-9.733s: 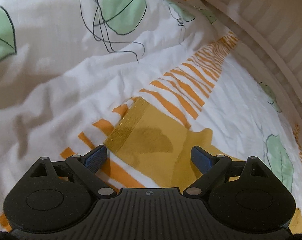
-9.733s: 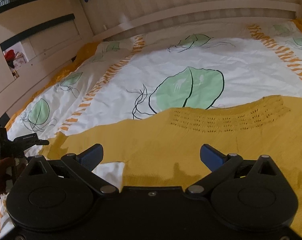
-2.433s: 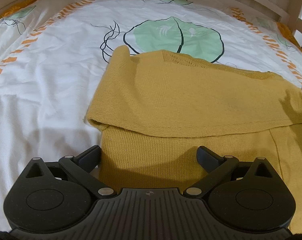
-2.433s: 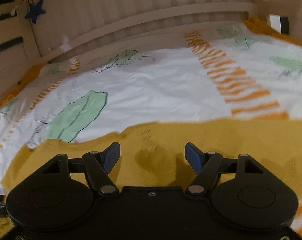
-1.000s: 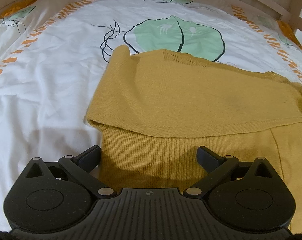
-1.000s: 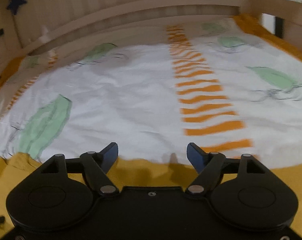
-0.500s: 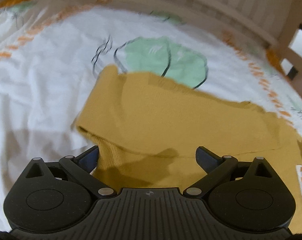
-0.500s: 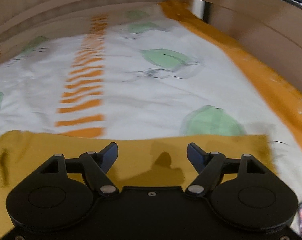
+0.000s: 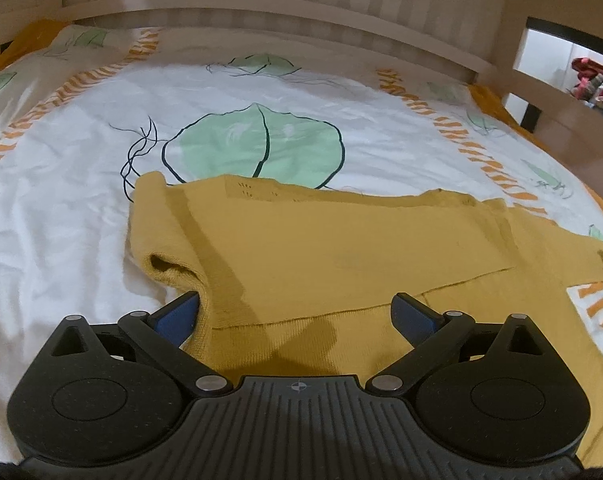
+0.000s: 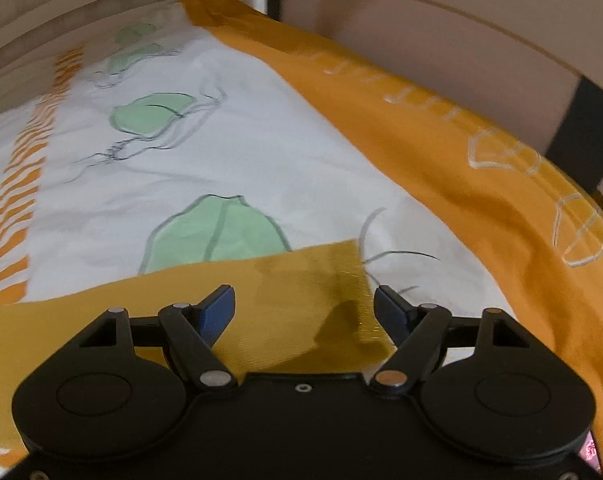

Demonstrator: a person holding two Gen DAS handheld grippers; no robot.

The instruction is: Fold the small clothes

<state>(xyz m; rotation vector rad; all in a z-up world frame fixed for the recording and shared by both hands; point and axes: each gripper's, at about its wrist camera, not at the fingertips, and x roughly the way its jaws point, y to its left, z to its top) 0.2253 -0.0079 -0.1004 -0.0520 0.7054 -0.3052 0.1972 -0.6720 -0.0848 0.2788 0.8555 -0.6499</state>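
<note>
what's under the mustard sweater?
The mustard sweater lies on the leaf-print bedsheet. Its far edge overlaps a green leaf print. One sleeve is folded over the body, so a knit layer lies beneath; whatever else it covers is hidden.

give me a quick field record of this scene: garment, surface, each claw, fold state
garment: mustard-yellow knitted sweater, lying on the bed
surface: white bedsheet with green leaf prints and orange stripes
fold state: left sleeve side already folded over the body; right sleeve stretched out flat, ribbed cuff at its end
left claw: open, over the sweater's lower left part, gripping nothing
right claw: open, jaws on either side of the sleeve cuff, not closed on it
surround: pale wooden bed rail
</note>
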